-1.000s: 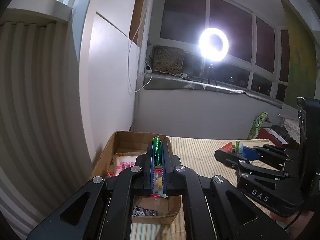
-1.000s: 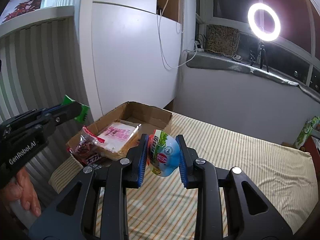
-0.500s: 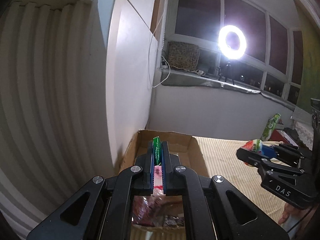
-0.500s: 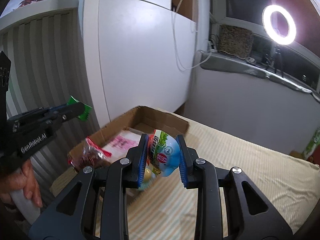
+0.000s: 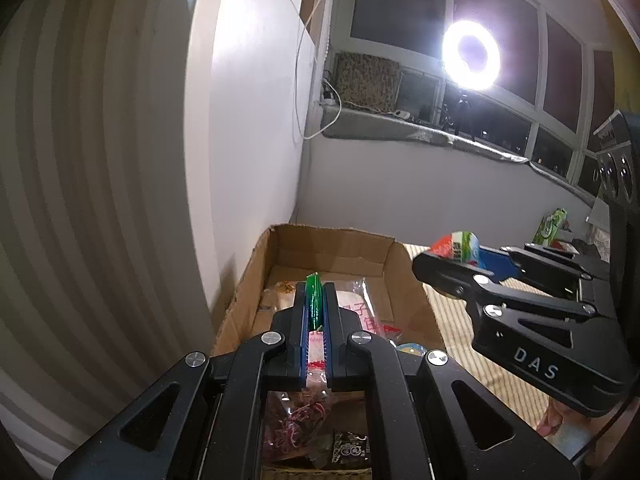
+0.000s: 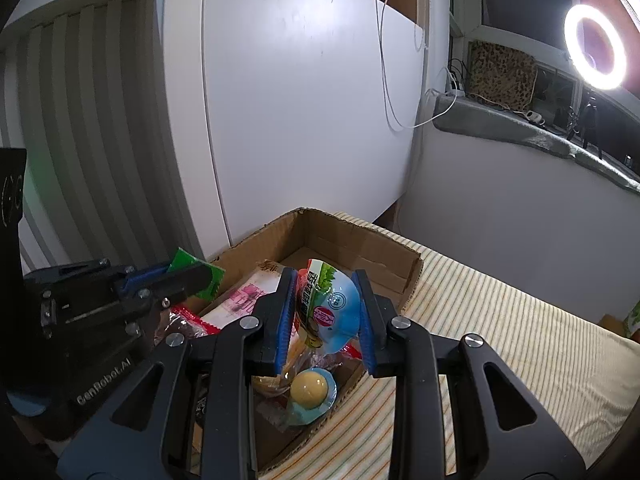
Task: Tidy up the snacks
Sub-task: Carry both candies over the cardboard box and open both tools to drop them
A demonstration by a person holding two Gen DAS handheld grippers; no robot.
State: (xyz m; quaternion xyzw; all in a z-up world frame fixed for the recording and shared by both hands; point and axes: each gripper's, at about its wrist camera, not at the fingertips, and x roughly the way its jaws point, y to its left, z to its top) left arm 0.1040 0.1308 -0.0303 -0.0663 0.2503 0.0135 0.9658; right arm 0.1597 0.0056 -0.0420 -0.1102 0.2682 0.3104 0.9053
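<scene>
Striped bedcover (image 6: 500, 344): cardboard box (image 6: 380, 256) holds snack packets (image 6: 240, 300).

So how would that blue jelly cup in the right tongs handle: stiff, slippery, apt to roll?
The jelly cup looks fairly stiff: it keeps its domed shape between the right tongs. Its glossy plastic is probably slippery. Being rounded, it would likely roll or tip once dropped among the snacks in the cardboard box.

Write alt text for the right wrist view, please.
The right gripper holds a blue and white snack pouch above an open cardboard box of snacks on a striped cloth. At left, the left gripper clamps a green packet.
</scene>
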